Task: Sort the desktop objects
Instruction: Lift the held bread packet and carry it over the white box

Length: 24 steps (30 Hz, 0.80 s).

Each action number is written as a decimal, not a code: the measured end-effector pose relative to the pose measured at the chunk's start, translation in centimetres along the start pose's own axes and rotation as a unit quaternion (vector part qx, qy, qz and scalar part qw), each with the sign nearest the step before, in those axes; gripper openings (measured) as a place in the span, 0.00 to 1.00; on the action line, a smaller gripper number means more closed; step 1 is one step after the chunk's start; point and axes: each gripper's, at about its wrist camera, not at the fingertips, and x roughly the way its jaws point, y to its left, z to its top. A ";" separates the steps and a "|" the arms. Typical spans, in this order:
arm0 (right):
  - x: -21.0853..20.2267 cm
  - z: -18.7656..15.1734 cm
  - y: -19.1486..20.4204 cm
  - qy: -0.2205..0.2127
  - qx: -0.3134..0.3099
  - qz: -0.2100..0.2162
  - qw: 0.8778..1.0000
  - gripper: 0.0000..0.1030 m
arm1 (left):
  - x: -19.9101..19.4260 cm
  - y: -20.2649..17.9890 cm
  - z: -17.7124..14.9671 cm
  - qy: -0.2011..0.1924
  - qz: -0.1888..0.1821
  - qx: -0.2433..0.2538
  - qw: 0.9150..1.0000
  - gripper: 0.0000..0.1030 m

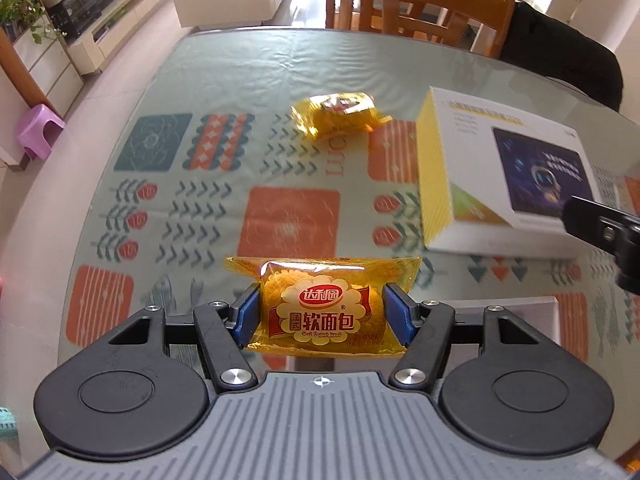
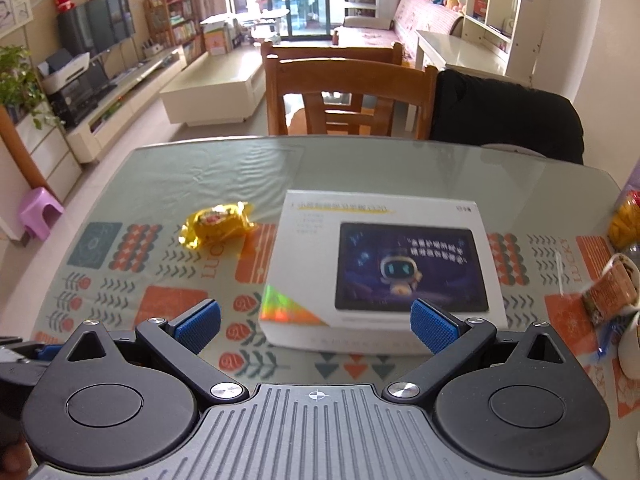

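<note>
Desk (image 2: 224,168), glass-topped over a patterned cloth of orange and teal blocks, carries all items. Two wooden chairs (image 2: 344,92) stand at its far edge, one behind the other; a dark garment (image 2: 508,116) drapes something beside them on the right.

One white box (image 2: 384,264), flat on the desk, printed with a tablet screen and cartoon robot, yellow on its left side face; largest item, lying right of centre.

Bread packets, count two, both yellow film. Held bread packet (image 1: 324,312): red-and-white label, "Soft French bread" legible, round bun visible through the wrapper, raised above the near desk area. Second bread packet (image 1: 340,116) lies crumpled on the desk, left of the box's far corner, near but apart from it.

Brown snack wrapper (image 2: 612,292) at the right desk edge, blurred; contents not identifiable.

Left hand-held gripper (image 1: 324,316): blue pads pressed against both sides of the held packet. Right hand-held gripper (image 2: 316,326): jaws spread wide, nothing between them, poised over the box's near edge; contact cannot be determined.
</note>
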 end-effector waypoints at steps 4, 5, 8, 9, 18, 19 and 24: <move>-1.0 -1.3 -0.3 0.000 0.001 -0.006 1.000 1.00 | -1.1 -0.8 -2.0 0.001 -0.007 0.005 1.000 0.76; -1.3 -1.6 -0.4 0.000 0.001 -0.007 1.000 1.00 | -1.3 -1.0 -2.4 0.001 -0.008 0.008 1.000 0.76; -2.1 -2.5 -0.6 0.000 0.002 -0.012 1.000 1.00 | -1.4 -1.9 -3.8 0.005 -0.013 0.017 1.000 0.77; -2.3 -2.8 -0.7 0.000 0.002 -0.013 1.000 1.00 | -1.4 -2.3 -4.2 0.009 -0.015 0.021 1.000 0.77; -3.1 -4.8 -1.3 0.011 0.011 -0.033 0.999 1.00 | -0.5 -4.9 -7.7 0.045 -0.049 0.051 0.997 0.77; -3.1 -5.0 -1.3 0.013 0.011 -0.034 0.999 1.00 | -0.4 -5.1 -7.9 0.047 -0.052 0.053 0.996 0.77; -3.0 -5.7 -1.3 0.023 0.012 -0.044 0.999 1.00 | 0.8 -5.5 -8.9 0.065 -0.058 0.054 0.995 0.77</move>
